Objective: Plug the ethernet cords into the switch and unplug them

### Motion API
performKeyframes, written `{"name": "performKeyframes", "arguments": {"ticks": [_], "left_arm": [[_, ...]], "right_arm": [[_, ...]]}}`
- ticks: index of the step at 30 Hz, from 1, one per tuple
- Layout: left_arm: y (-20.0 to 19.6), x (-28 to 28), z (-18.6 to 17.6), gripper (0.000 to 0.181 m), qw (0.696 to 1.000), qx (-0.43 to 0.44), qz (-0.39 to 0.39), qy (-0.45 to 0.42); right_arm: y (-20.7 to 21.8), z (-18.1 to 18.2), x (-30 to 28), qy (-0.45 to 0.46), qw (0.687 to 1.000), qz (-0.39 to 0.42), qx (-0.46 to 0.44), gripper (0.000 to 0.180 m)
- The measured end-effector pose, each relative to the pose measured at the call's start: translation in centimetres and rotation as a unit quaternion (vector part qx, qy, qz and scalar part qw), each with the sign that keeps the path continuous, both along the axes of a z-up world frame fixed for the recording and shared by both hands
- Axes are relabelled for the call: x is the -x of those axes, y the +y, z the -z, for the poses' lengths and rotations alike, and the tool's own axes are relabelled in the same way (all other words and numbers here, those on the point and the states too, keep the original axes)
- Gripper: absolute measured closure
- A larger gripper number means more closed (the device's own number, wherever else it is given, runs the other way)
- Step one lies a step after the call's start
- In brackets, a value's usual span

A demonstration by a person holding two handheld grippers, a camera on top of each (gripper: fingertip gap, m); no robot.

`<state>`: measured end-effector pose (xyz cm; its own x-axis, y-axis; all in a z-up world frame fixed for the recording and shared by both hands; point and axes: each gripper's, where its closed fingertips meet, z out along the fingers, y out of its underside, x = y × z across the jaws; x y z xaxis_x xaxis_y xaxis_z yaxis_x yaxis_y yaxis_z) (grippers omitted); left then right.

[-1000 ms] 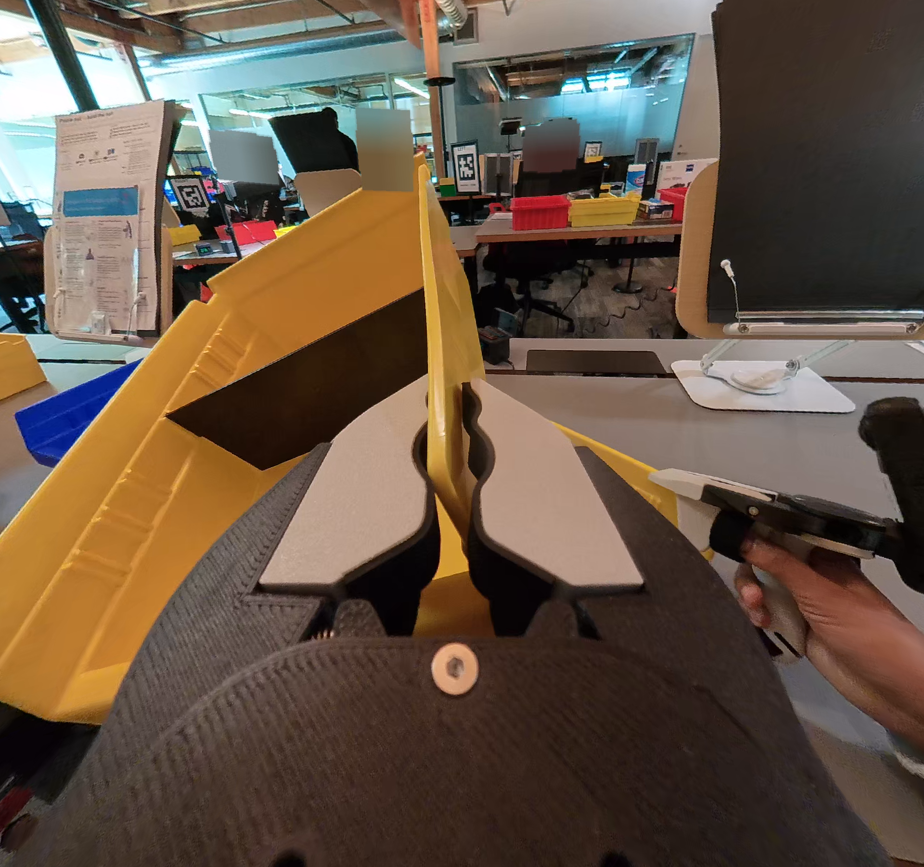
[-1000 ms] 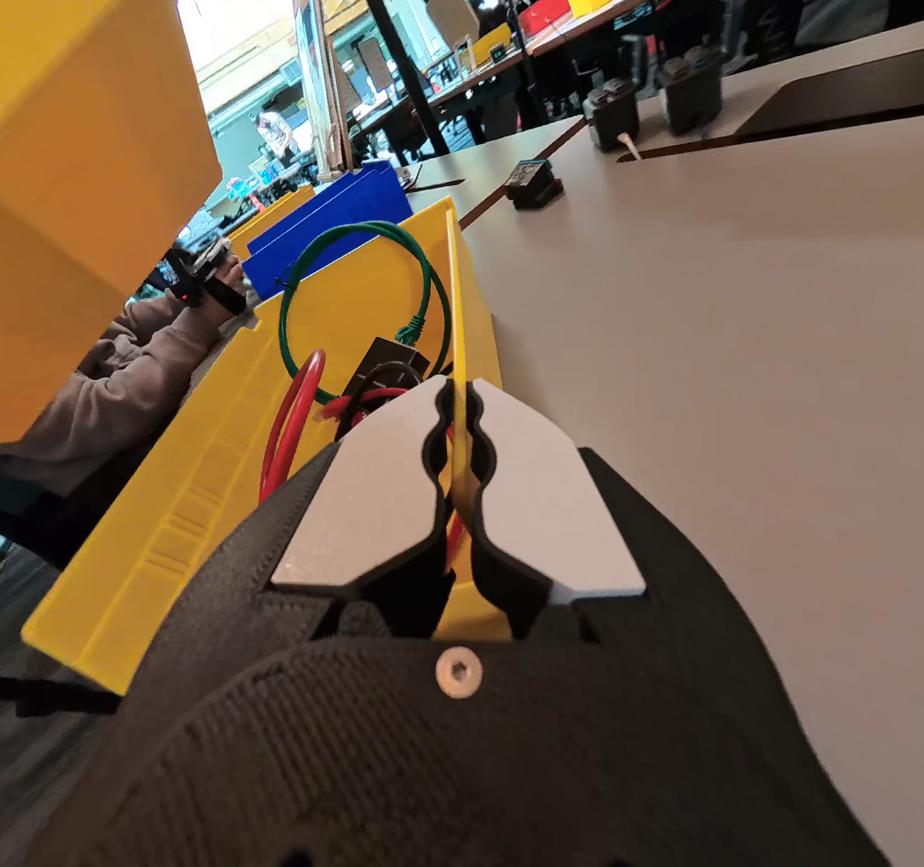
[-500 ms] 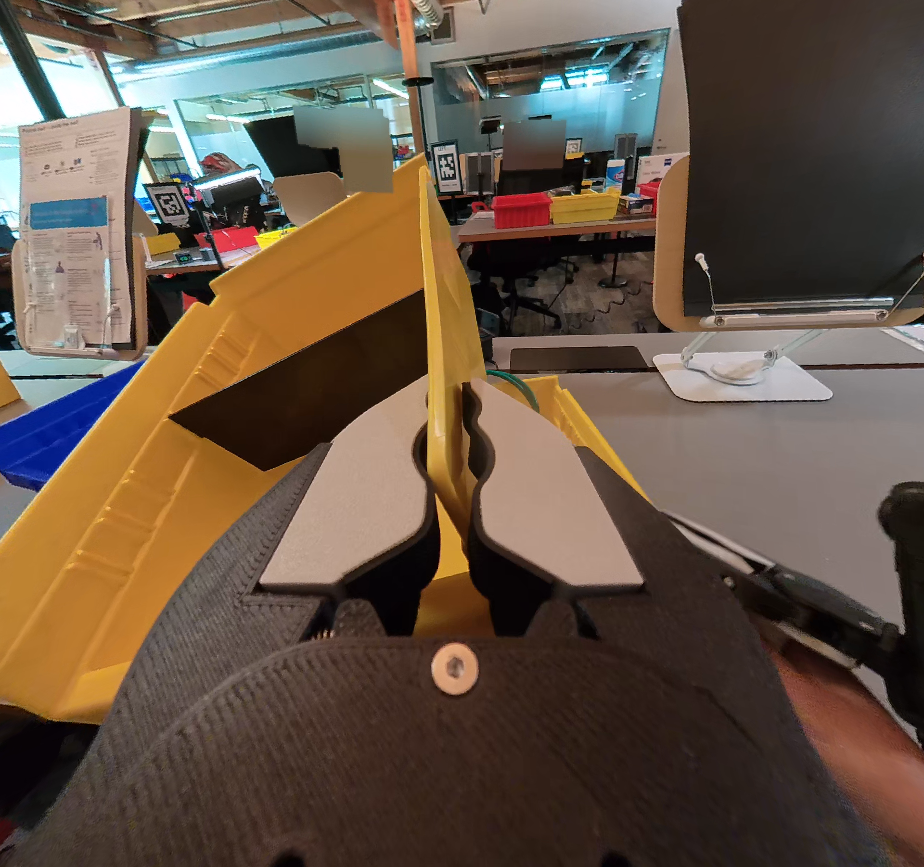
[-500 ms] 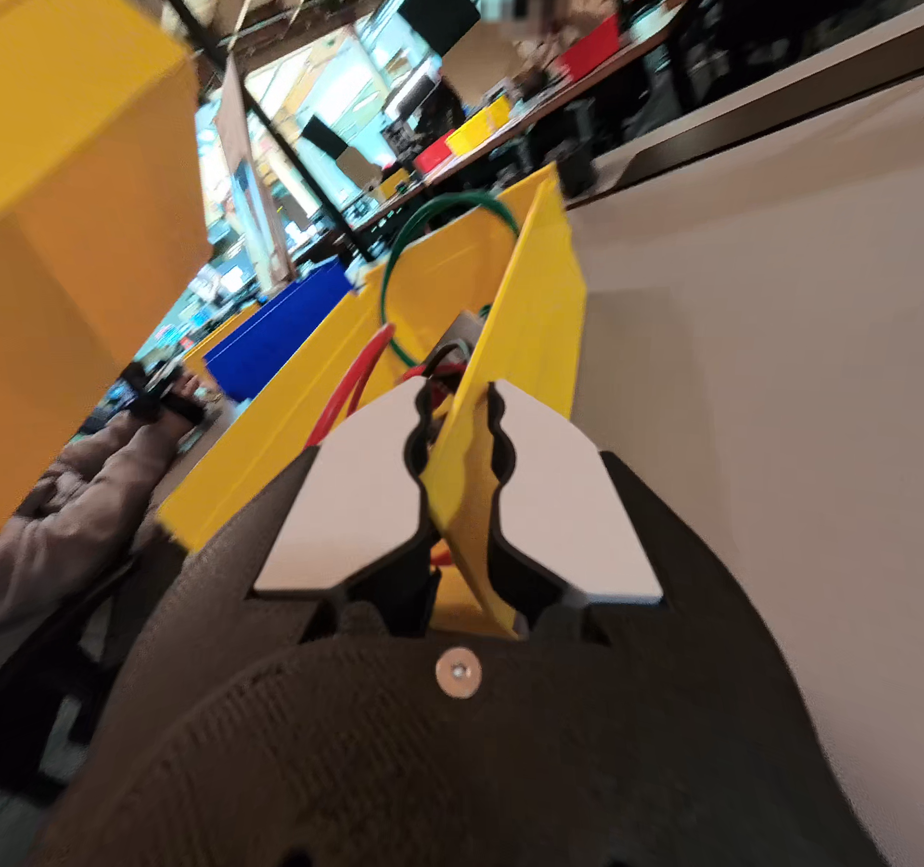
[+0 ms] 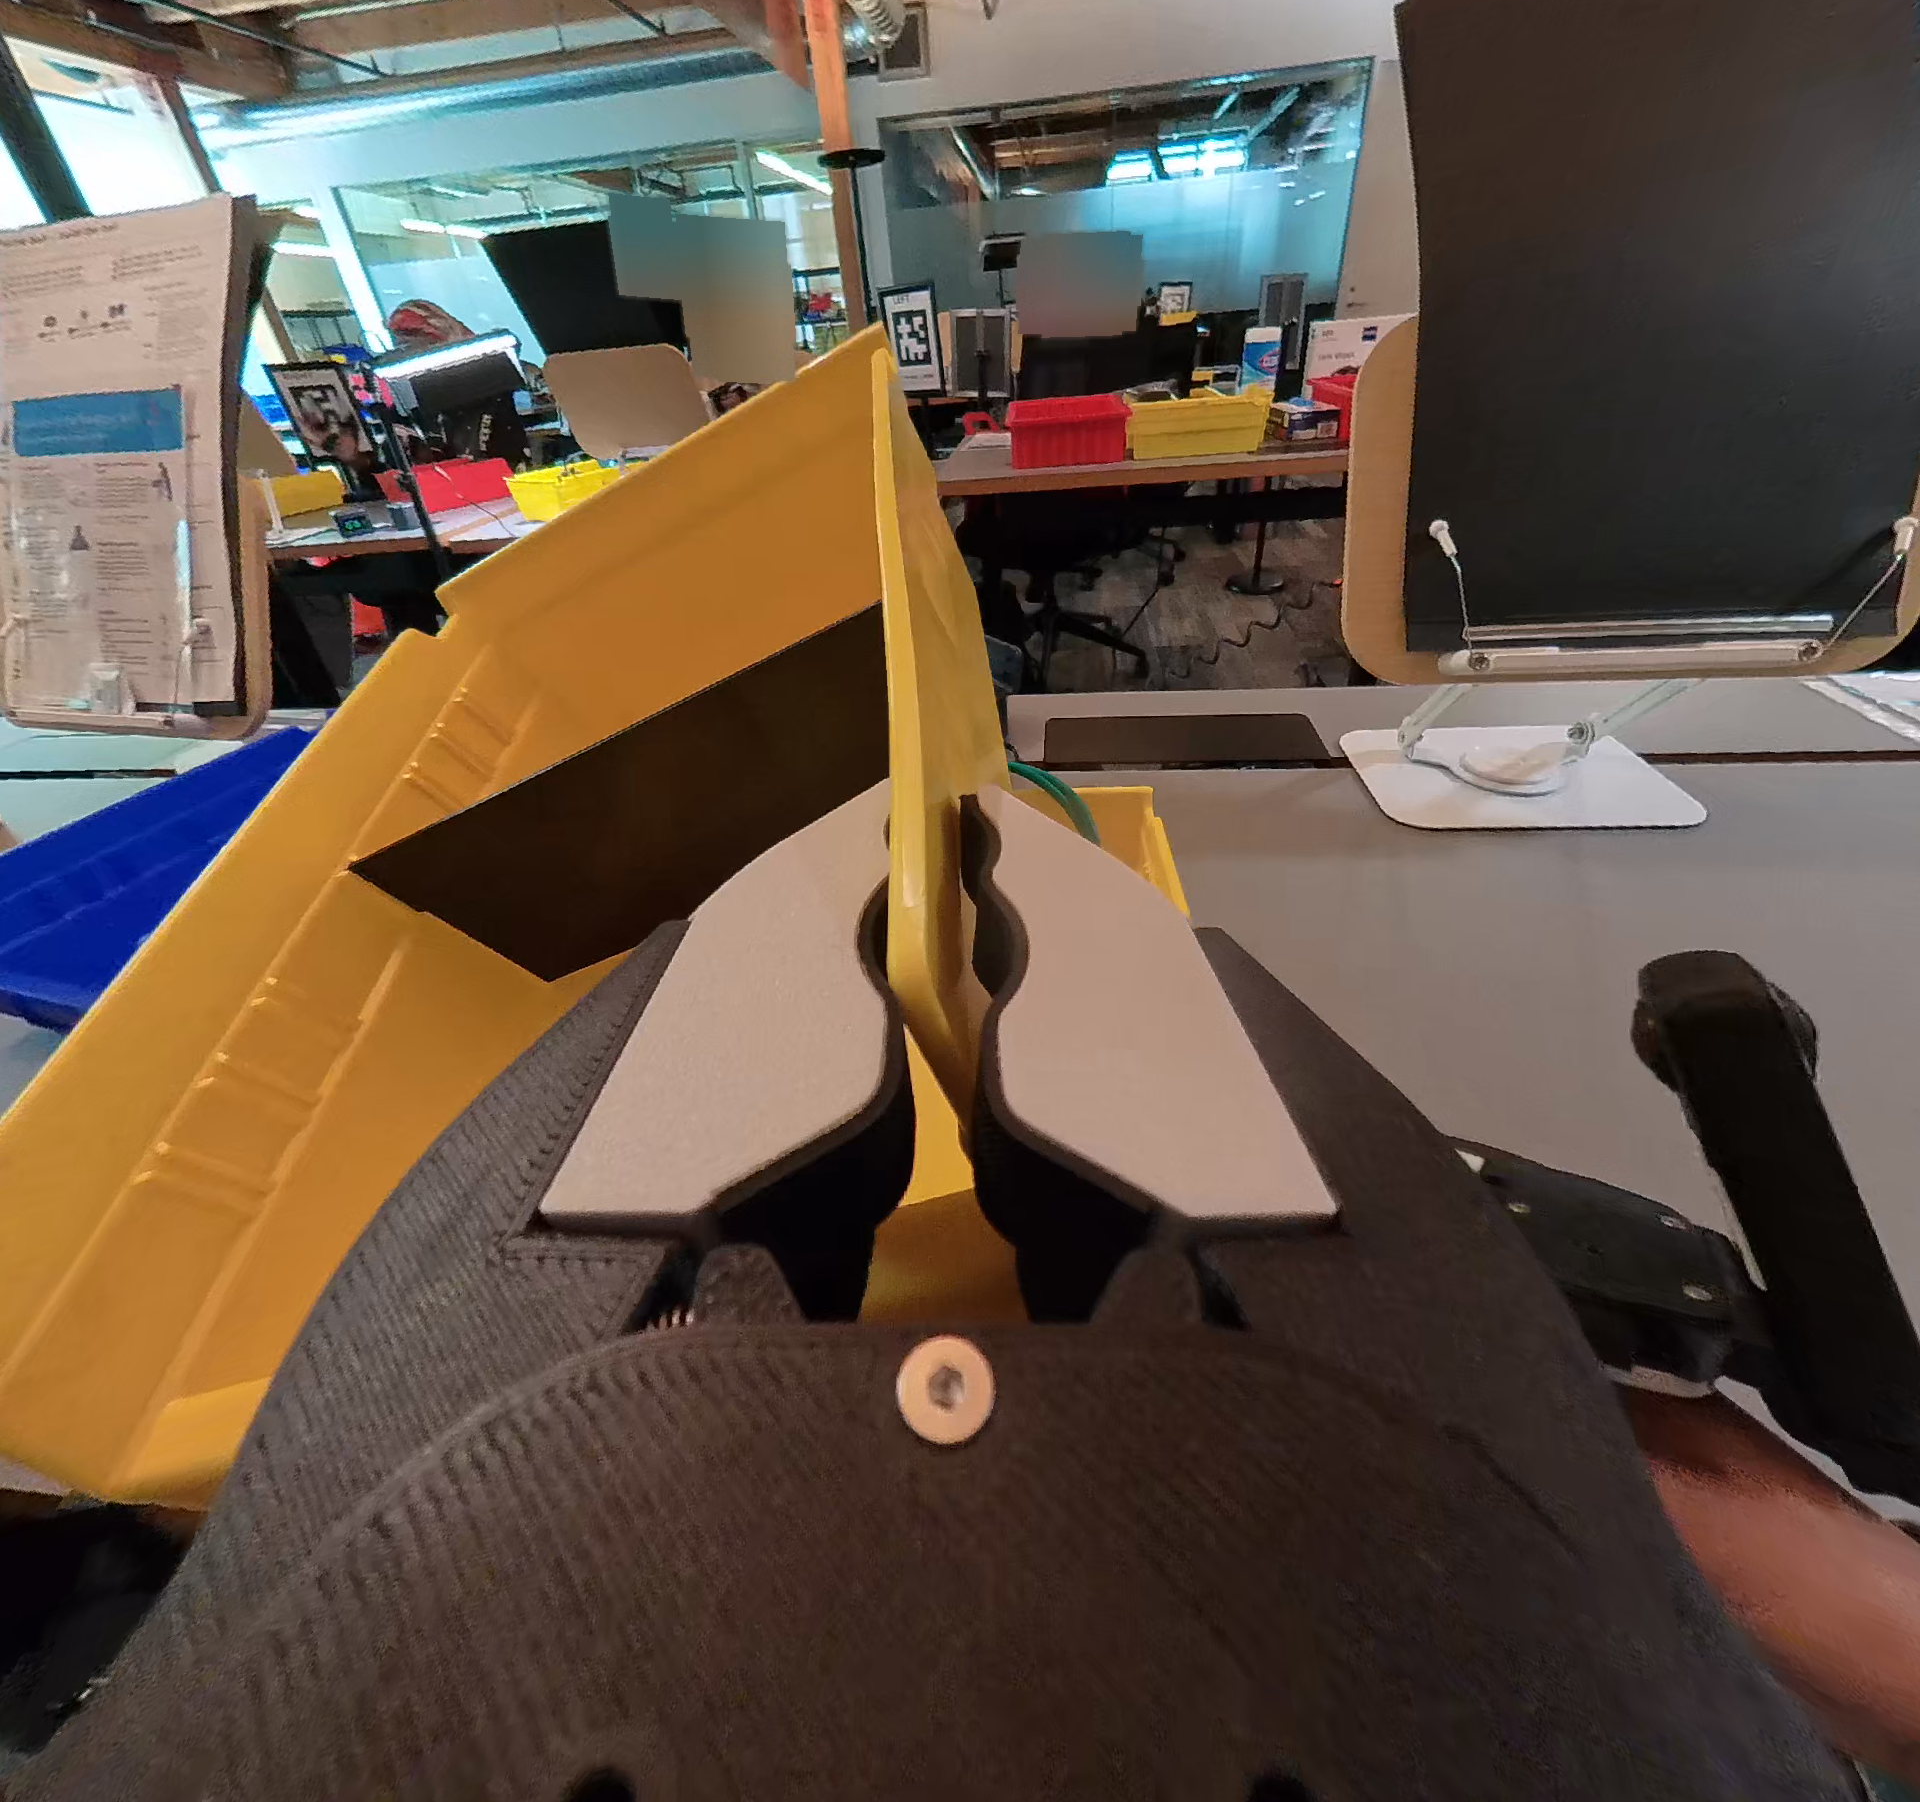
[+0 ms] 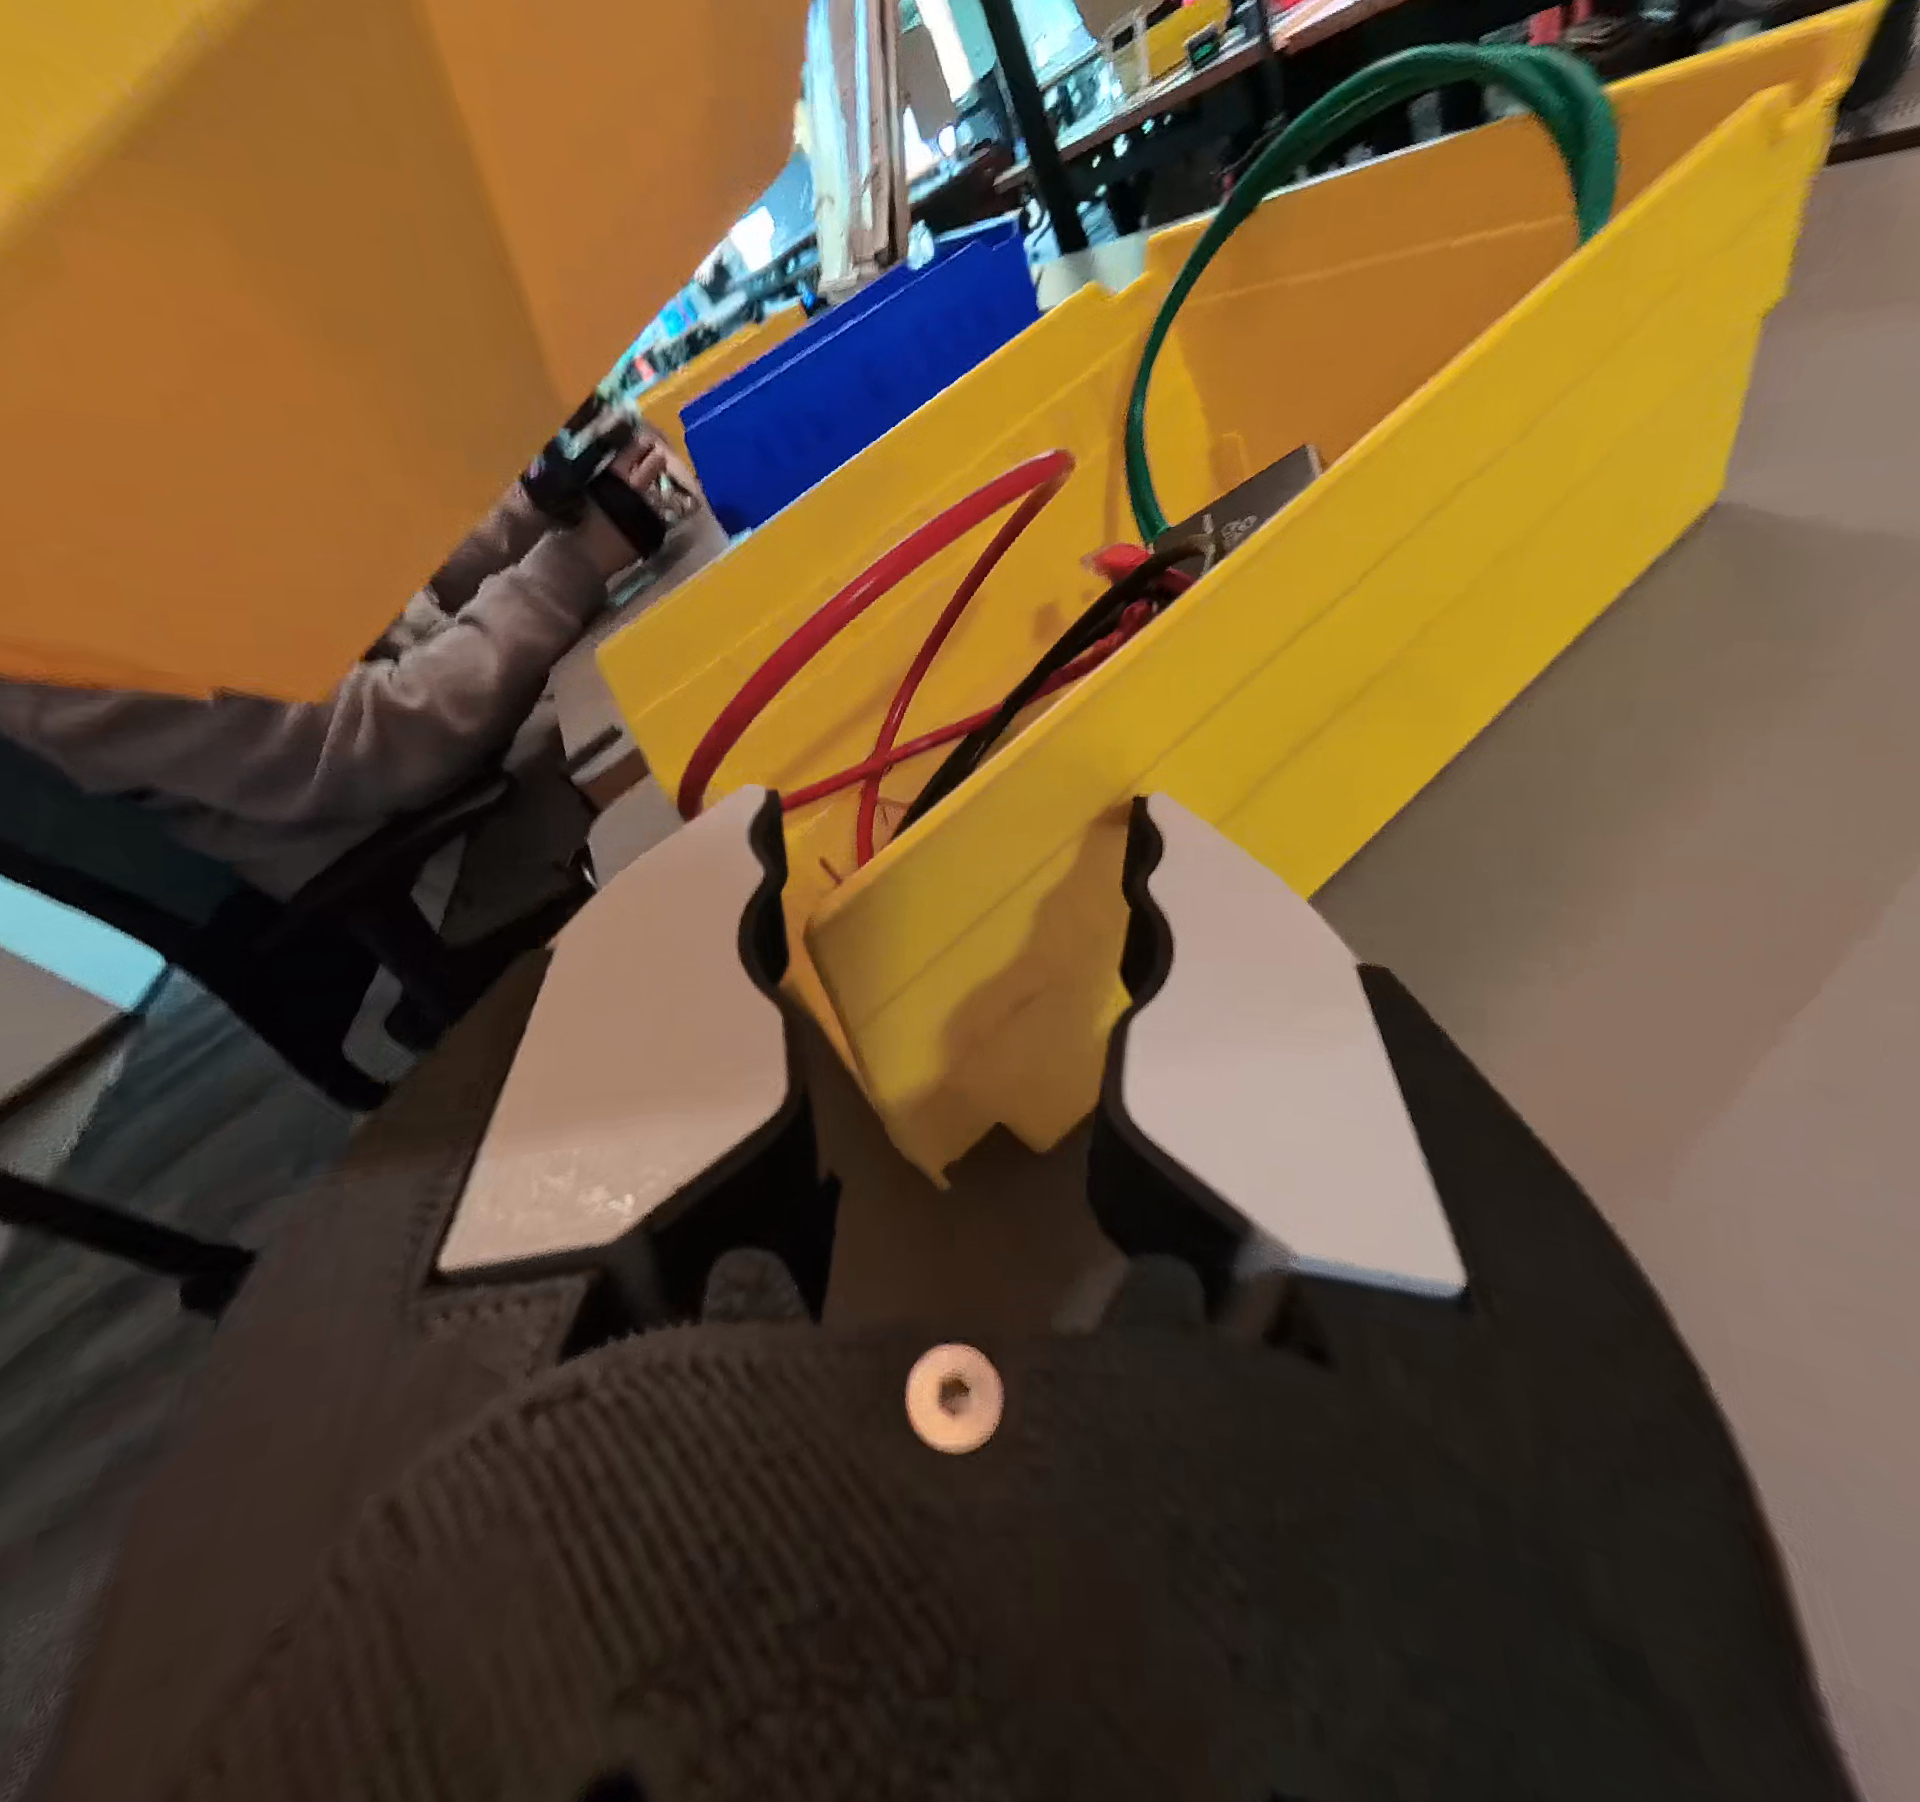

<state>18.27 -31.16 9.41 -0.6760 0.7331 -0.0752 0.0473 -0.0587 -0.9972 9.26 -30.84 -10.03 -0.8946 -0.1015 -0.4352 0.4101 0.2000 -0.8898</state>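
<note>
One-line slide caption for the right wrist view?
Right gripper open around yellow bin corner; red and green cords inside.

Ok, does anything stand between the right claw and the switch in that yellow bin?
Yes. The near side wall of the yellow plastic bin sits inside the open right claw, screening the dark box-shaped switch. A red cable and a black cable loop inside, in front of it.

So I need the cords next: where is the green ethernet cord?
In the right wrist view the green cord loops up out of the far end of the yellow bin, beyond the red cord, ahead of the open right gripper.
</note>
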Motion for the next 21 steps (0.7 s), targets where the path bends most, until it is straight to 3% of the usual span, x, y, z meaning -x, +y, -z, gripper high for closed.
{"name": "performKeyframes", "arguments": {"ticks": [7,13,18,21], "left_arm": [[1.0,1.2,0.0,0.176,1.0,0.006,0.023,-0.01],[4.0,5.0,0.1,0.176,0.996,0.008,0.082,-0.022],[9.7,10.8,1.2,0.176,0.983,-0.009,0.18,-0.037],[14.6,14.6,2.2,0.176,0.963,-0.041,0.266,-0.03]], "right_arm": [[2.8,-1.3,0.3,0.071,0.997,-0.044,0.004,0.112],[10.1,-3.4,7.6,0.278,0.959,-0.038,0.031,0.11],[18.9,-4.3,17.8,0.387,0.92,0.061,0.015,0.101],[25.8,-6.0,22.8,0.314,0.937,0.149,0.023,0.099]]}}
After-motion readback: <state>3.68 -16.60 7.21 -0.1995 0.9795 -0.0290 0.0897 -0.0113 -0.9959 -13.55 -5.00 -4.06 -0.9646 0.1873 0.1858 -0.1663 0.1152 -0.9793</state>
